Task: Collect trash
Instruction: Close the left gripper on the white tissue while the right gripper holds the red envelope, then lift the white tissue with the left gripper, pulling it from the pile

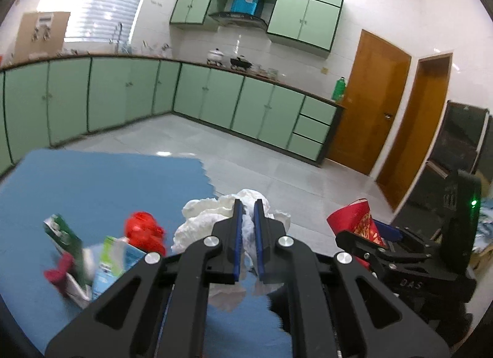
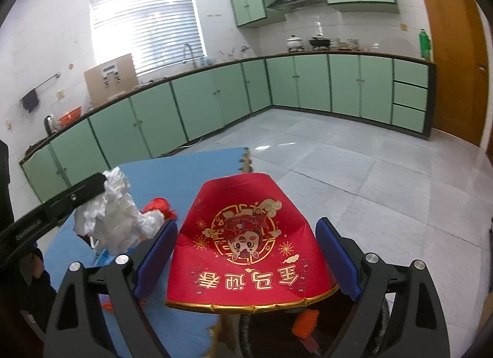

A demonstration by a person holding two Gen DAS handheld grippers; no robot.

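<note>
My left gripper (image 1: 248, 208) is shut on a crumpled white tissue (image 1: 203, 219), held above the blue mat (image 1: 92, 185). From the right wrist view the same tissue (image 2: 117, 222) hangs from the left gripper (image 2: 103, 184). My right gripper (image 2: 246, 237) is shut on a red paper envelope (image 2: 246, 234) with a gold print, bowed upward between the blue pads (image 2: 337, 253). In the left wrist view that right gripper (image 1: 369, 233) and red envelope (image 1: 351, 216) sit off to the right. On the mat lie a crumpled red wrapper (image 1: 143, 230) and green-and-white cartons (image 1: 66, 234).
The blue mat (image 2: 185, 173) ends at a jagged edge over a grey tiled floor (image 2: 369, 179). Green cabinets (image 1: 123, 96) line the far walls, and wooden doors (image 1: 369, 102) stand at the right. An orange object (image 2: 305, 319) lies below the right gripper.
</note>
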